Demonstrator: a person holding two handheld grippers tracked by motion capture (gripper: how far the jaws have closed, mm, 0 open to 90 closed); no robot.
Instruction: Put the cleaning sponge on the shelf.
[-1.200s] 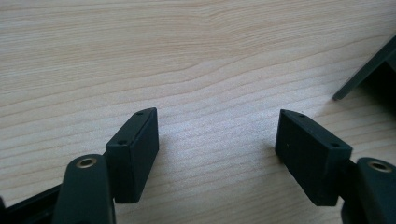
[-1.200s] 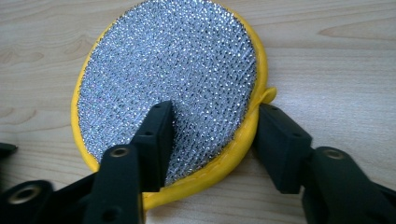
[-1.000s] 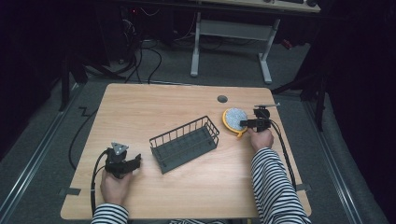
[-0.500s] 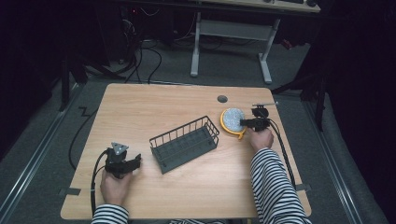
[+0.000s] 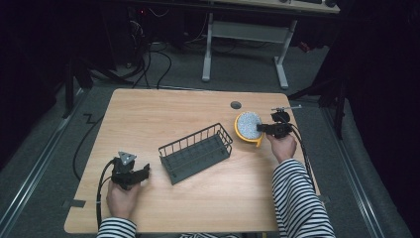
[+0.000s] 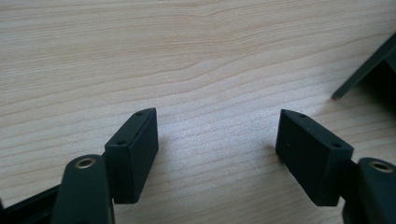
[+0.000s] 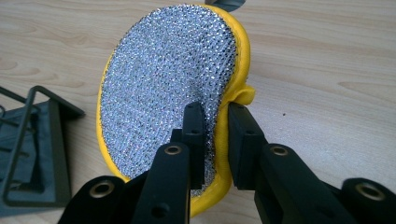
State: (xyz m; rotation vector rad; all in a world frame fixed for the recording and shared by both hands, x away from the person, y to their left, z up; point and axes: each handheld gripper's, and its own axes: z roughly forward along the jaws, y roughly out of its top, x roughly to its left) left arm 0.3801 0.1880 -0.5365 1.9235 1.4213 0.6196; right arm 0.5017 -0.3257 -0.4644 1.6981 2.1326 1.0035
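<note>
One round scouring pad, edge pinched between right claw pads, tilted above table.

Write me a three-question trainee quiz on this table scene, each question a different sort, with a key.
1. True or false: the right gripper is shut on the edge of the yellow scrubber pad.
2. Multiple choice: the left gripper is (A) clamped on the basket, (B) open above bare table, (C) holding the pad.
3. Fill in: in the high view, the dark wire basket sits on the wooden table between the two ____.

Key: 1 true. 2 B. 3 grippers.
</note>
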